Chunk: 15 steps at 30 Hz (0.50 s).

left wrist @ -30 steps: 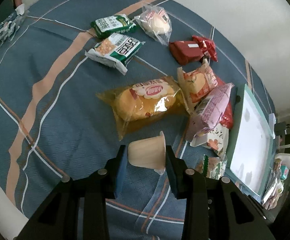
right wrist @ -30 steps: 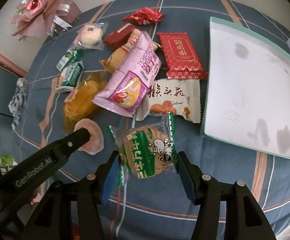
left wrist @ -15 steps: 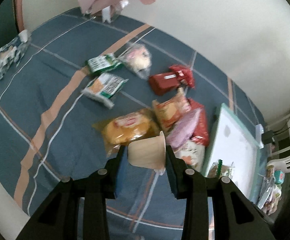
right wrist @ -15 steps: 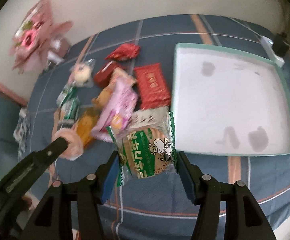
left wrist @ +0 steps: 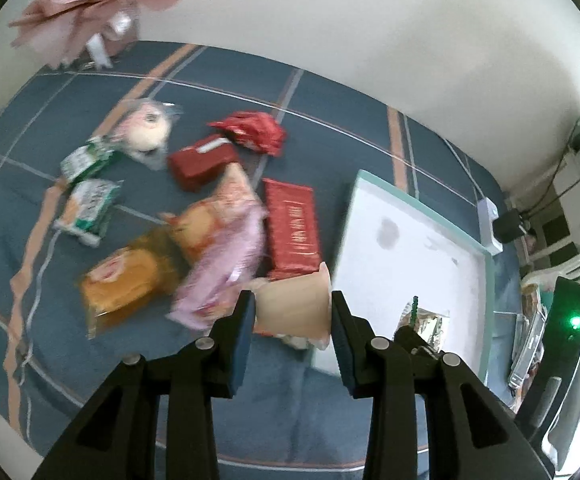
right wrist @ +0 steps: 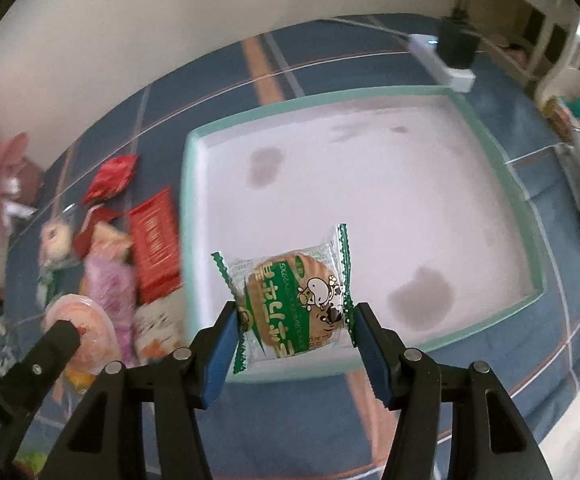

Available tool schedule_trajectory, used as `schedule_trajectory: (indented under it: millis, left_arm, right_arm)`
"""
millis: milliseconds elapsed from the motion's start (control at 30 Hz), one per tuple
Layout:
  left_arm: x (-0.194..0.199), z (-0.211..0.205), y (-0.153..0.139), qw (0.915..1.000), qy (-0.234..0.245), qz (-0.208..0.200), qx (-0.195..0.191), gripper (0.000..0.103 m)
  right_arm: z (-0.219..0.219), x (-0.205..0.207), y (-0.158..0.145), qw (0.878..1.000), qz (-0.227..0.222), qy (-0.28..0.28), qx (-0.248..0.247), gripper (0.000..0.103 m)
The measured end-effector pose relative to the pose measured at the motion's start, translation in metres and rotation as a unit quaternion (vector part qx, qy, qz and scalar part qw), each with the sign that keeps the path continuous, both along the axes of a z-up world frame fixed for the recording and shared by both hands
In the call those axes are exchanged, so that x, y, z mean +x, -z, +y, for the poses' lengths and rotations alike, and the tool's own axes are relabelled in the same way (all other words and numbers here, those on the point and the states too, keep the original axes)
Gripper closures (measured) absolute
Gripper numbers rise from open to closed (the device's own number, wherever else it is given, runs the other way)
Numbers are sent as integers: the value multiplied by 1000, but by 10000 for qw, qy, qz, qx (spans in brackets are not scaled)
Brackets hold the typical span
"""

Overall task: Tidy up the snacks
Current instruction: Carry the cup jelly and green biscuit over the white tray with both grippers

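My right gripper (right wrist: 292,320) pinches a green-wrapped cookie (right wrist: 290,304) above the tray's (right wrist: 502,168) near rim, bare white floor ahead toward 12 o'clock. My left gripper (left wrist: 292,322) clamps a beige cup (left wrist: 292,304) beside the tray's left edge, loose snack packets (left wrist: 226,240) crowding toward 10 o'clock.

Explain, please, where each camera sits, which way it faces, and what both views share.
Left wrist: on the left gripper, facing along its fingers at the held cup and the scattered snacks; the right gripper's tip shows too.
Right wrist: on the right gripper, facing over the held cookie packet into the tray.
Shared: tray, flat red packet, blue cloth.
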<state>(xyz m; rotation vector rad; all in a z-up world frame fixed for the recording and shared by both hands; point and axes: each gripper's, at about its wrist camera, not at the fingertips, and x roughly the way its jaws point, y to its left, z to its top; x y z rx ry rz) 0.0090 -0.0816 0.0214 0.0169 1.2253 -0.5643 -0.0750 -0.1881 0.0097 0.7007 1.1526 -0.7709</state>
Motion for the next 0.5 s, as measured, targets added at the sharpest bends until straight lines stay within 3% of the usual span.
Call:
schedule_trajectory:
  millis: [500]
  left_arm:
    - [7,-98,23,9972,713,-133,-178,64]
  right_arm:
    - [-75,-14,6,9960,59,852,-278,43]
